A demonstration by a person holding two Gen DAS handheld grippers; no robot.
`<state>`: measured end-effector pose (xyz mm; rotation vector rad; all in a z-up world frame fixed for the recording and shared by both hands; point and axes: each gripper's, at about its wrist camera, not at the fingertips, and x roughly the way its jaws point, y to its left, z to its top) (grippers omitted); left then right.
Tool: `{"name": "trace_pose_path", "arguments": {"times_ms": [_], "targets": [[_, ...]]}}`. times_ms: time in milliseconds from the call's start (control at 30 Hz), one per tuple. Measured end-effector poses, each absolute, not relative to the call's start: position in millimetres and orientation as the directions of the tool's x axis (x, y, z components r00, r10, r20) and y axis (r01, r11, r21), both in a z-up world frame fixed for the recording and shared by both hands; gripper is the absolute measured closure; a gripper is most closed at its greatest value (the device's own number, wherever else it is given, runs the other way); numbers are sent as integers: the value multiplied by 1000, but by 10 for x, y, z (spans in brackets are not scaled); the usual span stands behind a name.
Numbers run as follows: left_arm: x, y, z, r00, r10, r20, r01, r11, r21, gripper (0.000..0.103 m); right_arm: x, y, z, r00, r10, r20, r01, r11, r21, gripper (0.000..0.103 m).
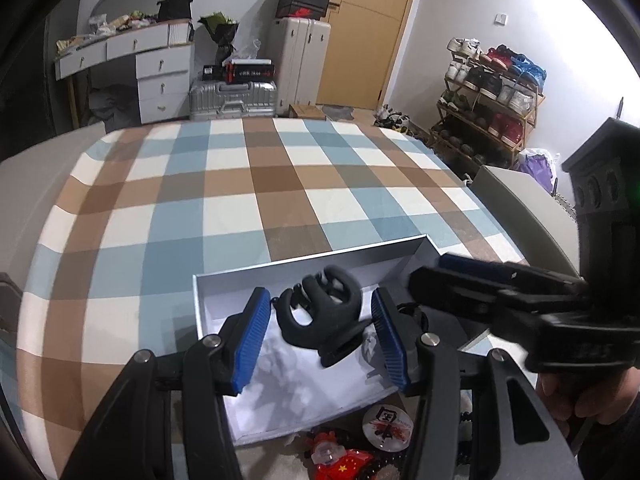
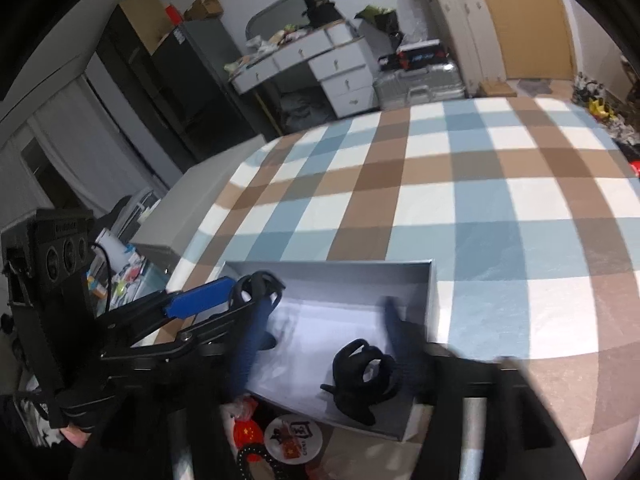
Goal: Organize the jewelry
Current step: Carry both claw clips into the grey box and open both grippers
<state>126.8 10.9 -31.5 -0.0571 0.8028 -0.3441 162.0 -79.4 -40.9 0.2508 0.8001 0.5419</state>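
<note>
A shallow white box (image 1: 304, 259) lined with white paper lies on the plaid bed cover. My left gripper (image 1: 320, 296) hovers over it, its blue pads shut on a black claw hair clip (image 1: 320, 316). The right wrist view shows that same clip (image 2: 256, 284) raised at the left gripper's (image 2: 252, 292) tips, above the box's (image 2: 340, 266) left end. A second black claw clip (image 2: 360, 376) lies on the box floor. My right gripper (image 2: 326, 308) stands open around it, and the clip lies close to the right finger. The right gripper (image 1: 432, 276) reaches in from the right.
Loose trinkets lie just in front of the box: a round badge (image 1: 388, 426), red flag pins (image 1: 344, 466) and dark beads (image 2: 256, 456). A person's hand (image 1: 580, 396) grips the right tool. A white bedside unit (image 1: 528, 208) stands beyond the bed's right edge.
</note>
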Motion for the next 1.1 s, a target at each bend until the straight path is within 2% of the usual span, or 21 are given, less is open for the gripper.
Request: {"name": "trace_pose_path", "arguments": {"times_ms": [33,100,133,300,533,667,767,900,967,1100], "targets": [[1242,115,-291,650,-325,-687,283,942,-179,47,1577,-813,-364,593,541,-597,-362,841,403,20],[1160,117,-218,671,-324,-667,285,943,-171,36,1513,-855,-279,628,521,-577,-345,852,394,0],[1116,111,-183,680,-324,-658,290,943,-164,30,1465,-881,-232,652,513,-559,-336,856,394,0],[943,119,-36,733,-285,-617,276,955,-112,29,1272,-917,-48,764,362,-534,-225,925,307,0],[708,184,3,765,-262,-588,252,963,-100,29,1016,-989,71,825,251,-507,-110,950,292,0],[596,220,4,770,-255,-585,244,965,-100,29,757,-969,252,890,144,-432,-59,977,204,0],[529,248,29,772,-259,-580,239,965,-113,29,535,-1007,420,938,96,-333,-37,983,178,0],[441,270,70,786,-259,-562,232,965,-121,29,269,-1172,580,976,125,-179,-77,964,255,0],[413,270,83,789,-258,-558,232,965,-118,29,193,-1311,616,966,228,-121,-174,922,346,0],[349,261,96,789,-271,-552,241,962,-127,29,235,-1425,616,938,314,-147,-222,871,438,0]]}}
